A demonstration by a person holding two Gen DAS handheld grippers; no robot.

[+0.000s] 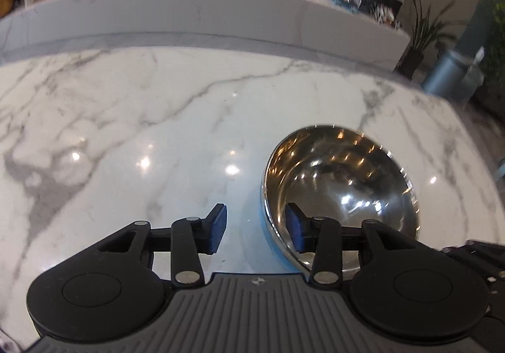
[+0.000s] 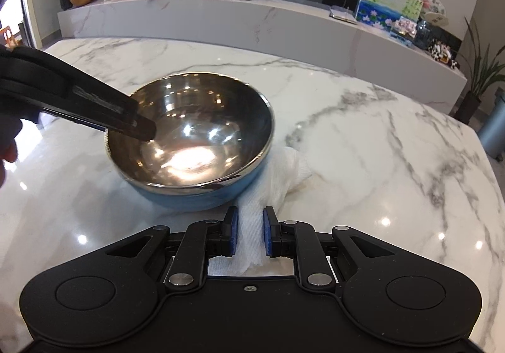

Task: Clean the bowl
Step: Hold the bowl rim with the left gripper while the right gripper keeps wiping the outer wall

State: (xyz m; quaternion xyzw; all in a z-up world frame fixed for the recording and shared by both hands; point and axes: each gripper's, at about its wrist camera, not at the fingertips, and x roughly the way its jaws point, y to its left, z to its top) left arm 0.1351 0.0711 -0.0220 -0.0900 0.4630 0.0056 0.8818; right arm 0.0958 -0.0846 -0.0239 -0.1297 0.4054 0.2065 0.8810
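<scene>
A steel bowl (image 1: 341, 182) with a blue outside stands on the white marble table (image 1: 126, 119); it also shows in the right wrist view (image 2: 195, 138). My left gripper (image 1: 257, 228) is open and straddles the bowl's near left rim, one pad inside and one outside. In the right wrist view its finger (image 2: 132, 122) reaches into the bowl from the left. My right gripper (image 2: 249, 233) is shut on a white paper towel (image 2: 277, 176), which trails against the bowl's right outer side.
The table's far edge (image 2: 252, 53) faces a long marble sideboard (image 2: 221, 21) with a router, cables, pictures and ornaments. A potted plant (image 2: 476, 81) and a blue-grey bin (image 2: 495, 128) stand beyond the table's right corner.
</scene>
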